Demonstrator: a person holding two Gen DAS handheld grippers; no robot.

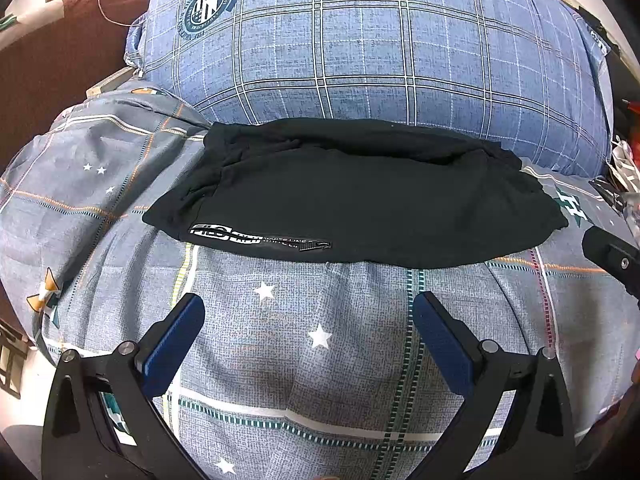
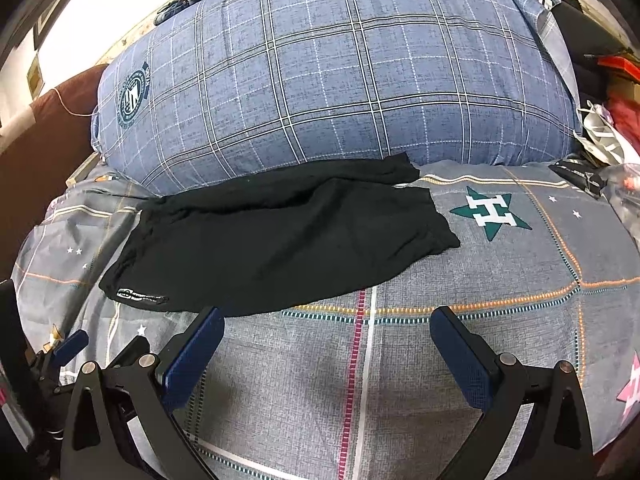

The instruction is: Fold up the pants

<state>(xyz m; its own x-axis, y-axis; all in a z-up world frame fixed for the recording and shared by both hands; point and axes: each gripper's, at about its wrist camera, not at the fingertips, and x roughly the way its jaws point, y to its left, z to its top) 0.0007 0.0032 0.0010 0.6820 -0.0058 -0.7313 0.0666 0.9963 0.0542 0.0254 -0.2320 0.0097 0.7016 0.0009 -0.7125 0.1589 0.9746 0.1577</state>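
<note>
Black pants (image 1: 360, 196) lie folded in a wide flat bundle on the grey patterned bedsheet (image 1: 280, 352), with a white logo strip near their front left edge. The right wrist view shows the same pants (image 2: 272, 240) left of centre. My left gripper (image 1: 308, 304) hovers open just in front of the pants, nothing between its blue pads. My right gripper (image 2: 326, 318) is open too, near the pants' front right edge, holding nothing. Part of the left gripper (image 2: 68, 344) shows at the left edge of the right wrist view.
A large blue checked pillow (image 1: 380, 40) lies right behind the pants. A brown blanket (image 1: 48, 60) sits at the far left. Cluttered items, red and white (image 2: 612, 128), crowd the right edge of the bed. A green star print (image 2: 490, 212) marks the sheet right of the pants.
</note>
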